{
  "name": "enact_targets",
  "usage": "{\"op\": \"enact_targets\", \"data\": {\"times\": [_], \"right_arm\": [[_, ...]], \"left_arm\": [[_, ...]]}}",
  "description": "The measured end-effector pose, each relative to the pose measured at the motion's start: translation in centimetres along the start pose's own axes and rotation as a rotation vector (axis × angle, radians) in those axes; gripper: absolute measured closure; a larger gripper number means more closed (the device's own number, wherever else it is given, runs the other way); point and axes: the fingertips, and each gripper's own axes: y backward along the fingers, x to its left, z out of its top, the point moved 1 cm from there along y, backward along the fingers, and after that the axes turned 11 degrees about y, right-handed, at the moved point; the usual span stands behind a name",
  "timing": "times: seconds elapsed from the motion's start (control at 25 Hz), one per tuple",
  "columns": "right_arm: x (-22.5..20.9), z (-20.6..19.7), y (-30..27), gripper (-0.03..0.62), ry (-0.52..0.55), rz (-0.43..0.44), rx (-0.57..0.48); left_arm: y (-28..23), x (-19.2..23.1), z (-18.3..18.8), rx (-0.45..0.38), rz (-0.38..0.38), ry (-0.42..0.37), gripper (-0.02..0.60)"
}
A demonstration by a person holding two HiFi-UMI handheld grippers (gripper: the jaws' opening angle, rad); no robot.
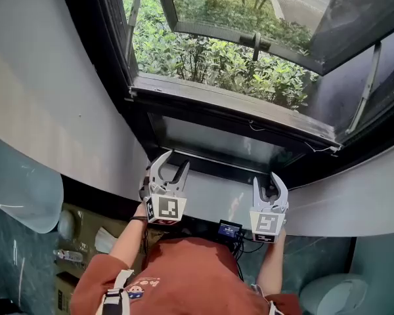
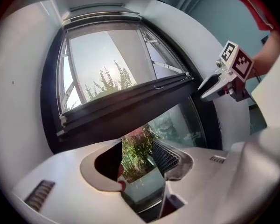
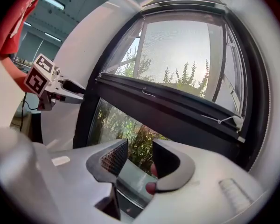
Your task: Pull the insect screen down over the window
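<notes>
Window frame (image 1: 102,58): black. Insect screen (image 3: 177,50): fine grey mesh with a dark bottom bar. Left tongs (image 1: 169,164) and right tongs (image 1: 270,182): pale grey, each with a black-and-white square-patterned cube. Shrubs (image 1: 203,58): green. Shirt (image 1: 184,274): rust red. Wall (image 1: 39,97): light grey.

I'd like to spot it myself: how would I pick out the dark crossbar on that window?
Find the black-framed window in the curved white wall. A dark crossbar runs side to side across it, with shrubs above and a glass pane below. Only it carries a thin pale cord.
</notes>
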Motion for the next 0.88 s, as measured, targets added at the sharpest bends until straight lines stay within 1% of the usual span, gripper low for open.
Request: {"op": "enact_targets", "data": {"times": [0.2, 0.36, 0.48, 0.72, 0.8, 0.88], "right_arm": [[1.1, -0.1, 0.3, 0.421, -0.051, 0.005, -0.020], [1.6, 0.6, 0.8, 0.421, -0.119, -0.012, -0.059], [1.8, 1.1, 1.3, 0.421, -0.164, -0.039, -0.096], [1.4, 2.5, 2.5, 0.421, -0.259, -0.111, -0.204], [1.1, 2.7, 2.9, 0.421, -0.258, -0.139, -0.224], [0.7, 2.8, 3.2, 0.421, -0.267, -0.165, -0.243]], "left_arm": [[0.8, -0.6, -0.3, -0.002, -0.005, 0.112, 0.376], [1.4, -1.1, 0.0, -0.017, -0.025, 0.194, 0.376], [1.8, -1.5, -0.3, -0.044, -0.037, 0.245, 0.376], [2.7, -2.0, 1.1, -0.125, -0.083, 0.319, 0.377], [3.1, -2.0, 1.4, -0.145, -0.094, 0.346, 0.377], [3.3, -1.9, 1.5, -0.149, -0.089, 0.359, 0.377]]}}
